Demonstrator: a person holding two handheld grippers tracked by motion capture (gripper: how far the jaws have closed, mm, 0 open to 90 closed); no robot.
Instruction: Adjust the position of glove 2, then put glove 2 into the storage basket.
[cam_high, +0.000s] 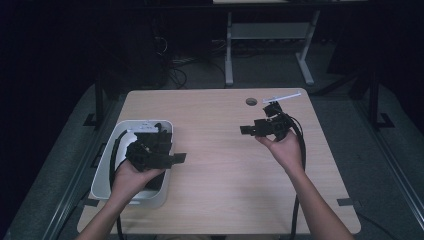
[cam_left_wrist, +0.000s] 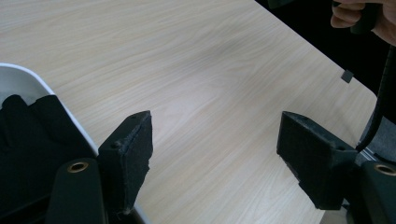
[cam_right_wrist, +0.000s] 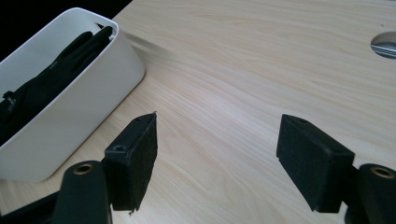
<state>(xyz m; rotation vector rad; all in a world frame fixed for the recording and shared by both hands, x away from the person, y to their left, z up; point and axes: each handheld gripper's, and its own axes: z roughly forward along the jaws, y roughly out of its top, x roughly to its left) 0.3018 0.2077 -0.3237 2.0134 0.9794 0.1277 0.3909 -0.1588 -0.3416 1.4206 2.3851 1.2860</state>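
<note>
While both forearms come in from the near edge of the table (cam_high: 225, 200), the left gripper (cam_high: 167, 159) hangs just over the inner rim of the white bin (cam_high: 107, 165) at the near left, and the right gripper (cam_high: 250, 130) hovers well apart from it, over bare wood toward the far right. Both sets of jaws stand wide apart with nothing between them: in the left gripper view only tabletop shows between the pads (cam_left_wrist: 128, 163), and the same holds in the right gripper view. Black gloves (cam_right_wrist: 51, 70) lie inside the bin, so the thing to be fetched sits directly beside and slightly behind the left gripper's jaws, while from the right gripper it lies far across the table to the left. My reading is that the left hand is plainly the nearer one for a reach into the bin. The bin's long axis runs near to far along the table's left side, and the gloves lie lengthwise along it, fingers toward one end (cam_left_wrist: 28, 105); which end of the table that is I cannot tell for sure
</note>
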